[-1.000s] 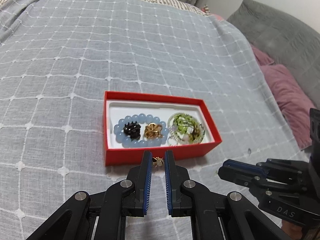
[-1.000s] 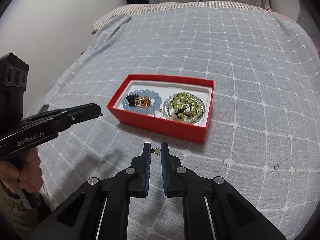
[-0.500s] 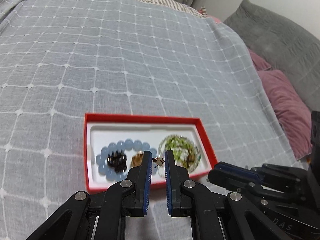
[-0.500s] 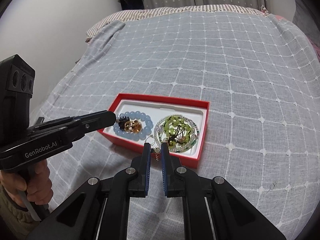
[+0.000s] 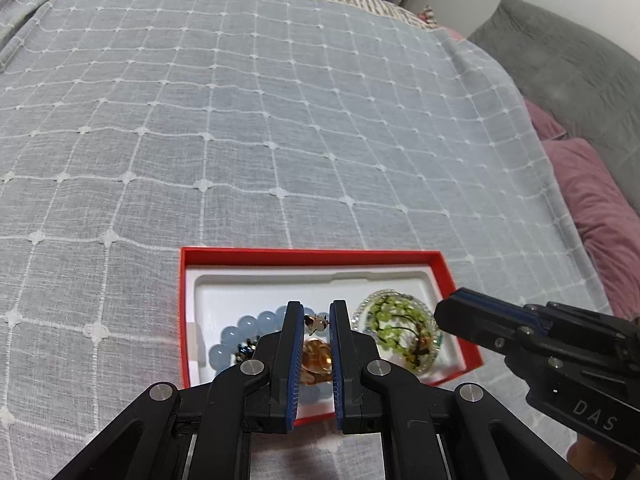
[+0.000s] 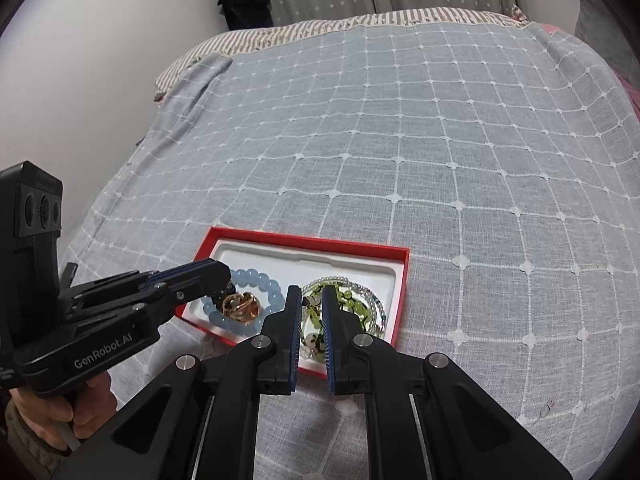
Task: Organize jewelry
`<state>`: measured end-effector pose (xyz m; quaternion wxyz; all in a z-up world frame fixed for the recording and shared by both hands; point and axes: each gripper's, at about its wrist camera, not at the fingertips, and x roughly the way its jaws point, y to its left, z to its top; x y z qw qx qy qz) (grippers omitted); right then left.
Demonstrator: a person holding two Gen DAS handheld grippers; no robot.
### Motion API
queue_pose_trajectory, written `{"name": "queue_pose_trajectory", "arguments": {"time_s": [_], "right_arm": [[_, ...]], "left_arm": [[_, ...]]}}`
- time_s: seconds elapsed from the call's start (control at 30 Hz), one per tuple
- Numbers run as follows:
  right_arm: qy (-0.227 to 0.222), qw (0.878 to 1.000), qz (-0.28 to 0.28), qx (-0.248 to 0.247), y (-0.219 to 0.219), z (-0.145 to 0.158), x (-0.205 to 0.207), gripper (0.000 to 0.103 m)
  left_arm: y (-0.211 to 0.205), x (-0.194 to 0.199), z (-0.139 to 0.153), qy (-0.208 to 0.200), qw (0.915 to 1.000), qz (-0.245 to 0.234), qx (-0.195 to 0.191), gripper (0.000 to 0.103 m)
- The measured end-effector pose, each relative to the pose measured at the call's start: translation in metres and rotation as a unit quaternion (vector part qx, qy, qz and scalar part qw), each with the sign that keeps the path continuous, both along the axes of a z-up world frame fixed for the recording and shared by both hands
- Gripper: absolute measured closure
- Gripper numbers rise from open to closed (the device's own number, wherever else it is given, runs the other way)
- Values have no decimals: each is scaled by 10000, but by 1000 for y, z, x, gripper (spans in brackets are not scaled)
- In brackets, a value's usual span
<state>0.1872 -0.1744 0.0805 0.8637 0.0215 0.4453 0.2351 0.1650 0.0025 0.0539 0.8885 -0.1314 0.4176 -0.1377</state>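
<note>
A red jewelry box (image 5: 304, 255) (image 6: 402, 280) with a white liner lies on the bed. It holds a blue bead bracelet (image 5: 245, 326) (image 6: 262, 280), a gold clip (image 5: 316, 360) (image 6: 240, 306), a dark clip (image 5: 245, 350) and a green tree pendant with bead strands (image 5: 400, 332) (image 6: 356, 300). My left gripper (image 5: 315, 322) is shut on a small earring (image 5: 318, 323) above the bracelet. My right gripper (image 6: 311, 302) is shut on another small earring (image 6: 312, 300) above the pendant.
The bed is covered by a grey-blue checked blanket (image 5: 240, 120). Pink (image 5: 600, 208) and grey pillows (image 5: 572, 64) lie at the right in the left wrist view. A white wall (image 6: 80, 80) borders the bed's left side.
Both grippers have lifted their small earrings off the blanket in front of the box and moved forward; they now hang over the box's contents.
</note>
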Motion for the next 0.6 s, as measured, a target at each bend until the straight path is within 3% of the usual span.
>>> {"name": "queue_pose_trajectory", "arguments": {"time_s": [0.6], "right_arm": [[36, 10000, -36, 60, 11, -10, 7, 91]], "left_arm": [[3, 5, -10, -53, 9997, 130, 214, 95]]}}
